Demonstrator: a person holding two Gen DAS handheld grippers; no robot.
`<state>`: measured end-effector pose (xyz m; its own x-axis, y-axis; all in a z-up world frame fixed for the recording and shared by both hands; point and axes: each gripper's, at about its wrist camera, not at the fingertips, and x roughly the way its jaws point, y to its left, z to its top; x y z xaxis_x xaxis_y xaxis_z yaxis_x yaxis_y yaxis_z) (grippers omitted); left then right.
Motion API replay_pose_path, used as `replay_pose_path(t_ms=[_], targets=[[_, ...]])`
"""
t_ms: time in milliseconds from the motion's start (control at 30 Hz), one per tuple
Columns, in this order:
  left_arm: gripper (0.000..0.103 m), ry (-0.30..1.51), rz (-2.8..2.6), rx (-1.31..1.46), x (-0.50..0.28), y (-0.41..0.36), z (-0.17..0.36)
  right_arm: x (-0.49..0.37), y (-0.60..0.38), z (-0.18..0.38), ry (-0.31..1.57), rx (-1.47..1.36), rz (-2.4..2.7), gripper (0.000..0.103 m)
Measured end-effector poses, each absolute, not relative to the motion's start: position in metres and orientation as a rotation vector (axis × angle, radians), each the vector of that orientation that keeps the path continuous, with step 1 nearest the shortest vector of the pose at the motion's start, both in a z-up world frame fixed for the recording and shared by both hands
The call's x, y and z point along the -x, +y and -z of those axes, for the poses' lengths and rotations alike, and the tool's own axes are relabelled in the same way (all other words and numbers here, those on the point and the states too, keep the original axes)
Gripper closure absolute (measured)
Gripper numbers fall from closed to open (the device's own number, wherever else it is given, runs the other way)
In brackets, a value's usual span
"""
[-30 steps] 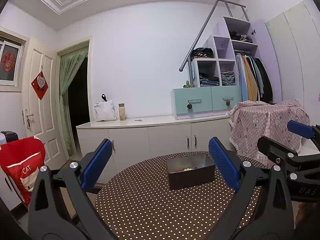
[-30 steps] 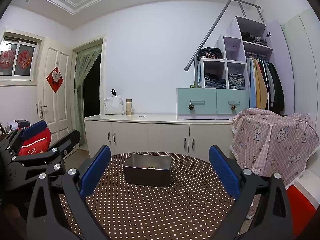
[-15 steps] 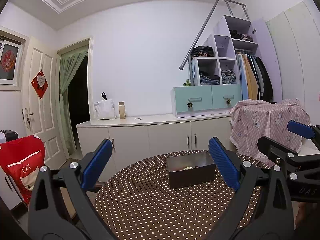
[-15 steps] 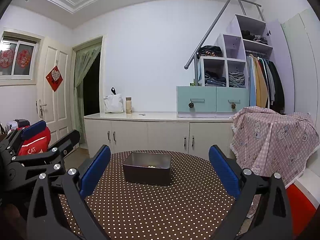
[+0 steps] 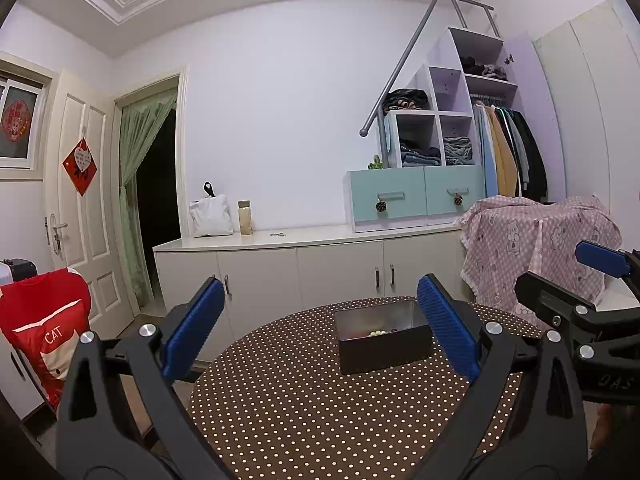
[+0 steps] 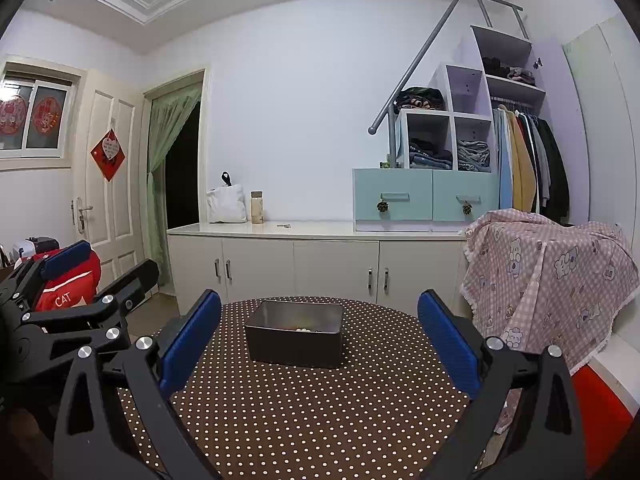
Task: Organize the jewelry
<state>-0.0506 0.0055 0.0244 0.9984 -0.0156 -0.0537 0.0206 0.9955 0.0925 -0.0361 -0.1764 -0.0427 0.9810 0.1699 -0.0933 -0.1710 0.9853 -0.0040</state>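
So the dark tin (image 5: 383, 340) w/ beads inside sits ahead of both tools, long axis across the view; dead ahead of right tool (image 6: 319, 344), off to the right of left tool (image 5: 320, 330). Both tools wide, empty. Round dotted surface (image 6: 320, 408) (bedroom, cabinets behind)

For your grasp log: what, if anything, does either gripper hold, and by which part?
Nothing. The left gripper and right gripper are both open and empty.

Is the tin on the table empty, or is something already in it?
Not empty. The tin stands lidless, and both views show small pale beads on its floor, with a reddish bit beside them. What they are exactly, cannot tell.
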Motion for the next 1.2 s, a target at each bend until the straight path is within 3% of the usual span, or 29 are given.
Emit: replay_pose_path(t_ms=[1200], targets=[[0.008, 0.117, 0.01, -0.099, 0.032, 0.005, -0.009, 0.018, -0.171, 0.054, 0.161, 0.004, -0.159, 0.008]])
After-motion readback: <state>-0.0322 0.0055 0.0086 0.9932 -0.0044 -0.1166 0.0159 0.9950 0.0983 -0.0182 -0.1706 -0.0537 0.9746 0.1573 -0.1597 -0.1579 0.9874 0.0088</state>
